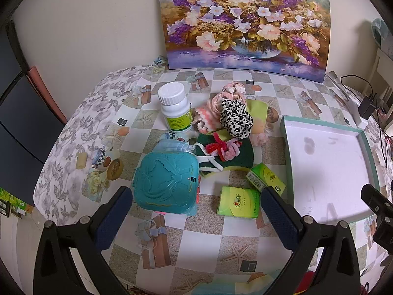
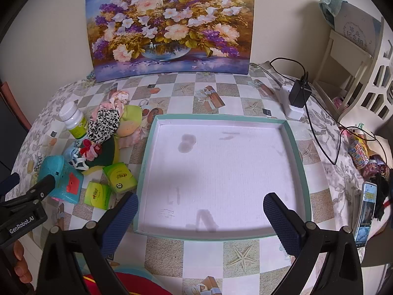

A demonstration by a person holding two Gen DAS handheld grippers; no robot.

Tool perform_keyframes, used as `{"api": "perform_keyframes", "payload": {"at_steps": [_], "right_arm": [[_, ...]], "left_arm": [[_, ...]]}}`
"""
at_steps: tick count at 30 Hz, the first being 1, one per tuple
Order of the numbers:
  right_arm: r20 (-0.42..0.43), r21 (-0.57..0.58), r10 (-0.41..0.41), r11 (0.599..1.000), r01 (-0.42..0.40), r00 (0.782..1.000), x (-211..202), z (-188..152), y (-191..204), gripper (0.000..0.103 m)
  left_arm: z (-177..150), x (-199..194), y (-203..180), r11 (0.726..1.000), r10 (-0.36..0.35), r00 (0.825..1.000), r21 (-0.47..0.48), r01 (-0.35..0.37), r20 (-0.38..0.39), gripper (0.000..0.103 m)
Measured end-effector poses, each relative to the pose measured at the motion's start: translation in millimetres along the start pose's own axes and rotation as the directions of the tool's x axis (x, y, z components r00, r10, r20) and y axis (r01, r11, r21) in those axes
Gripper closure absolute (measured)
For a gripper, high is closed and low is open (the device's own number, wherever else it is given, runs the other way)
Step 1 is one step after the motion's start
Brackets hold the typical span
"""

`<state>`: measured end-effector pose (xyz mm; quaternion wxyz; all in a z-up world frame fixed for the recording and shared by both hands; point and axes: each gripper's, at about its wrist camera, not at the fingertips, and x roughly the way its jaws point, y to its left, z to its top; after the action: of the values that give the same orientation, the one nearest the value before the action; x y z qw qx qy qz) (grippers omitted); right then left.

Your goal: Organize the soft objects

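Observation:
A heap of soft things lies mid-table: a leopard-print scrunchie (image 1: 235, 118) (image 2: 103, 125), pink knitted pieces (image 1: 208, 115), a dark green cloth (image 1: 231, 157) with red and pink chenille bows (image 1: 223, 147), a yellow-green sponge (image 1: 258, 113) (image 2: 130, 120). Two green tissue packs (image 1: 238, 201) (image 1: 266, 179) (image 2: 98, 195) (image 2: 119, 177) lie in front. A shallow white tray with a teal rim (image 1: 286, 152) (image 2: 147, 152) sits to the right, with nothing in it. My left gripper (image 1: 196, 218) is open and empty, above the table before the teal toy. My right gripper (image 2: 200, 211) is open and empty over the tray's near edge.
A teal plastic toy case (image 1: 167, 184) (image 2: 61, 182) and a white pill bottle (image 1: 175, 108) (image 2: 75, 120) stand by the heap. A flower painting (image 1: 245, 22) leans on the back wall. A charger and cables (image 2: 298, 93), a phone (image 2: 366, 213) and a white shelf (image 2: 356, 68) are at the right.

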<state>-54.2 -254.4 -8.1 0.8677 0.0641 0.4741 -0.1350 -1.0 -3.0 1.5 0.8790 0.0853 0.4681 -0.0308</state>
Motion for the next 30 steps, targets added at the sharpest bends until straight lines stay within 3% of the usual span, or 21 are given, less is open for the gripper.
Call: {"api": "perform_keyframes", "payload": {"at_steps": [30], "right_arm": [[0.0, 0.005, 0.004, 1.0, -0.004, 1.0, -0.9, 0.0, -1.6, 0.0]], "left_arm": [[-1.1, -2.8, -2.0, 0.999, -0.033, 0.999, 0.004, 0.033, 0.005, 0.0]]}}
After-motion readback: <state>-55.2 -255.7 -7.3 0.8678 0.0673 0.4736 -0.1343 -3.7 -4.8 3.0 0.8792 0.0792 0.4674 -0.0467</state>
